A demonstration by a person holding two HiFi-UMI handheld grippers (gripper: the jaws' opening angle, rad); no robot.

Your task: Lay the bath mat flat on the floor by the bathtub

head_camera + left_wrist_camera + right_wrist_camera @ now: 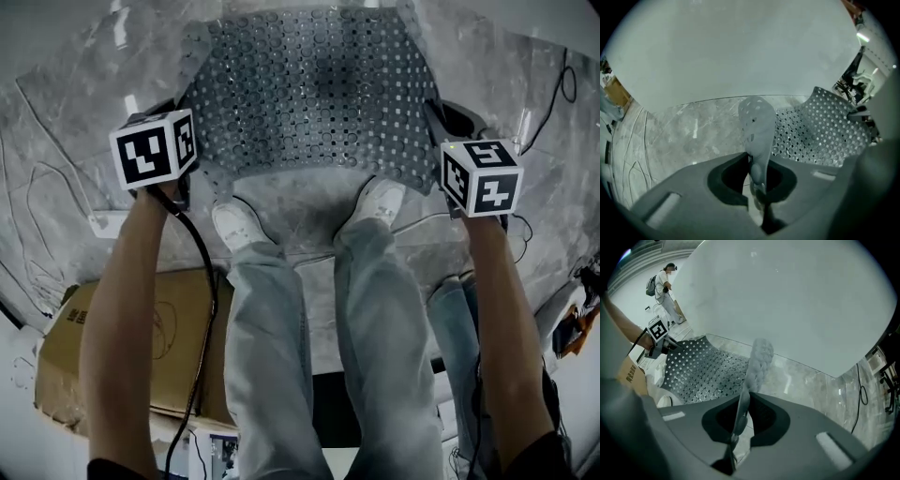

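Note:
The grey perforated bath mat [309, 94] hangs spread between my two grippers, over the marble floor in front of the person's shoes. My left gripper [185, 105] is shut on the mat's near left corner, and that corner [757, 126] stands up from its jaws. My right gripper [439, 120] is shut on the near right corner, whose folded edge [758, 359] rises between its jaws. The rest of the mat [820, 136] [703, 371] sags toward the floor. The white bathtub wall [740, 51] [787, 301] rises just beyond the mat.
A cardboard box [141, 337] lies by the person's left leg. Thin cables [37, 197] trail over the floor at left, and another cable [562, 84] runs at right. White shoes [239, 225] [380, 199] stand at the mat's near edge. Another person [663, 284] stands far off.

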